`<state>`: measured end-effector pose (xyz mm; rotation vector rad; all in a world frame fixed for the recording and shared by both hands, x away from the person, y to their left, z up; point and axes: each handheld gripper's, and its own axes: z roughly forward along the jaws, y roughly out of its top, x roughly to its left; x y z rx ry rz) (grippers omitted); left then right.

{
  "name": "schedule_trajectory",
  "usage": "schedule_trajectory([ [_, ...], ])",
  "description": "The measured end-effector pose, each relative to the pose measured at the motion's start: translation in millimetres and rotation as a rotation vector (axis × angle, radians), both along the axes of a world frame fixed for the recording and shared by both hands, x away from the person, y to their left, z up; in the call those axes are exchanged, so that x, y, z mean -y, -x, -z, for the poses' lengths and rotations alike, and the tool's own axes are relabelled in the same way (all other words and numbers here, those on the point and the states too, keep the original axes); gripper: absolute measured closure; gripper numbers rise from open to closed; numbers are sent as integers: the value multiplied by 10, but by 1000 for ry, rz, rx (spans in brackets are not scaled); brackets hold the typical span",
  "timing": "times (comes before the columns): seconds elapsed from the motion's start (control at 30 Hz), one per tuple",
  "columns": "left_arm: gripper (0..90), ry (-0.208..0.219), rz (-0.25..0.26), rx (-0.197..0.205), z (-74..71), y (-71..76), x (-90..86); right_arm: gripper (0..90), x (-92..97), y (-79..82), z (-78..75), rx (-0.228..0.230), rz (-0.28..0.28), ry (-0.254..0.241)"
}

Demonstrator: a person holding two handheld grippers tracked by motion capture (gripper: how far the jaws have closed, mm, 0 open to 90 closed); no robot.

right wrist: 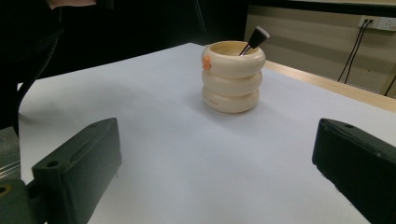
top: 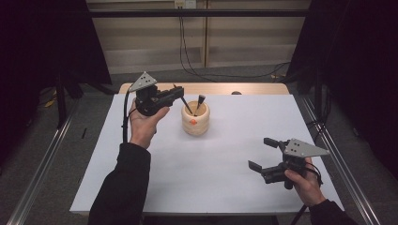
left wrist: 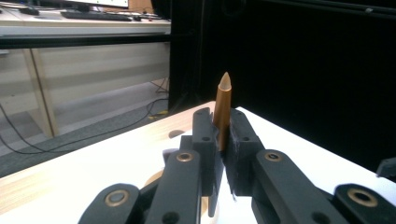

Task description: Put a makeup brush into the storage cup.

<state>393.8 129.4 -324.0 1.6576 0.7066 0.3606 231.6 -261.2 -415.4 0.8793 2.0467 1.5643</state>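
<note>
Gripping a brown pen (left wrist: 222, 109) in my clenched left gripper (top: 180, 96), cream ringed holder (top: 195, 119) at its 5 o'clock, lettering unreadable, right gripper (top: 263, 153) released.

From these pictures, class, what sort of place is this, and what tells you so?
Probably a lab or recording room. A white table stands between black curtains, cables trail across the floor to wall sockets, and a desk with a keyboard stands behind.
</note>
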Motion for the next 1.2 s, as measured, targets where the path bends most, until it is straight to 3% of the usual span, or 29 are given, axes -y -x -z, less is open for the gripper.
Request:
schedule_trajectory([
  [0.3, 842, -24, -36, -6, -30, -189, 23, 14, 17, 26, 23, 0, 4, -4],
  [0.5, 842, -49, -53, -20, 25, -267, 75, 15, 15, 29, 31, 3, 5, -7],
  [0.53, 842, -43, -38, -23, 46, -288, 81, 15, 12, 30, 32, 3, 5, -6],
  [0.6, 842, -55, -51, -27, 66, -301, 95, 16, 8, 26, 35, 3, 4, -5],
  [0.67, 842, -33, -41, -41, 93, -319, 109, 15, 2, 26, 36, 0, 4, 1],
  [0.77, 842, -64, -41, -31, 124, -328, 153, 16, -4, 24, 37, 0, 2, 3],
  [0.93, 842, -75, -34, -22, 180, -347, 218, 16, -3, 24, 36, 0, 0, -2],
  [1.17, 842, -98, -41, -40, 277, -369, 243, 16, -7, 19, 38, -1, 0, -2],
  [1.2, 842, -87, -30, -39, 301, -376, 238, 16, -7, 19, 38, 1, 0, -3],
])
